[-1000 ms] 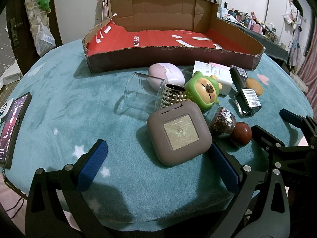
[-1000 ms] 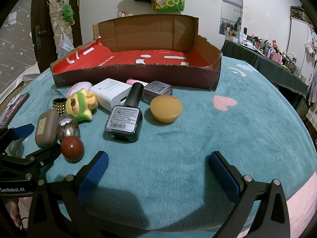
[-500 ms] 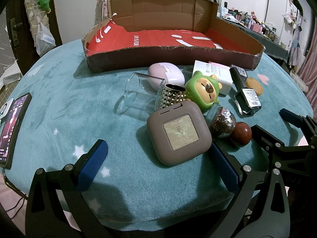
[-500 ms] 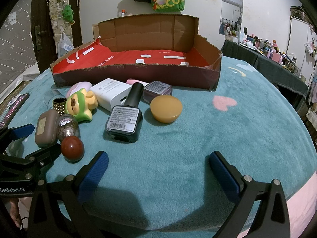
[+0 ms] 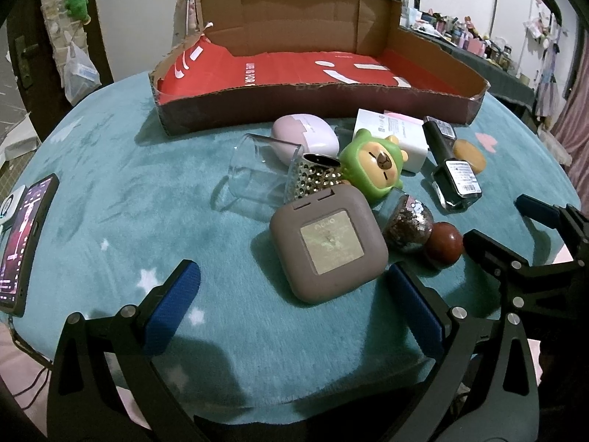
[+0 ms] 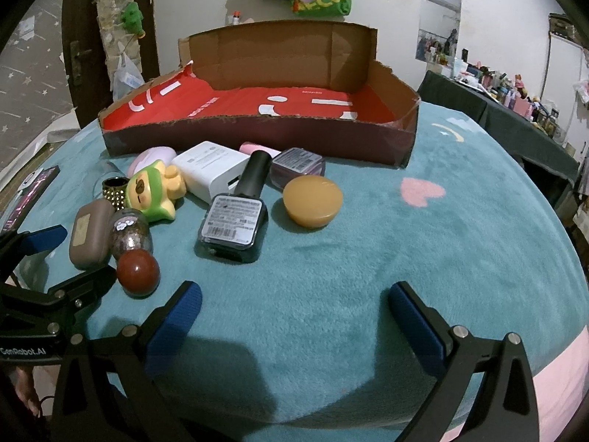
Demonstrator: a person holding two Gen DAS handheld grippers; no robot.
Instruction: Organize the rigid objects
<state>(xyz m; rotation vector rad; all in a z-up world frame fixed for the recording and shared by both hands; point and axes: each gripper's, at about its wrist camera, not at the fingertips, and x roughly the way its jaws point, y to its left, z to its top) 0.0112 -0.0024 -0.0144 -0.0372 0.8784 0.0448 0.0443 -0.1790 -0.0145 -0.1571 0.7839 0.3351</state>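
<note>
A cluster of small objects lies on the teal blanket in front of a red-lined cardboard box [image 5: 313,70] [image 6: 257,110]. Nearest my left gripper [image 5: 294,305] is a taupe square case [image 5: 327,245], just ahead of its open fingers. Around it are a clear cup [image 5: 257,169], a studded ring [image 5: 316,176], a green bear toy [image 5: 371,169], a glitter bottle [image 5: 408,224], a dark red ball [image 5: 443,245] and a black nail polish bottle [image 6: 235,217]. My right gripper [image 6: 294,316] stands open and empty over bare blanket, below an orange puck [image 6: 313,200].
A phone [image 5: 25,243] lies at the blanket's left edge. A white box [image 6: 210,169], a lilac case [image 5: 305,134] and a purple jar [image 6: 298,165] sit near the box's front wall. A cluttered dark table [image 6: 515,110] stands at the right.
</note>
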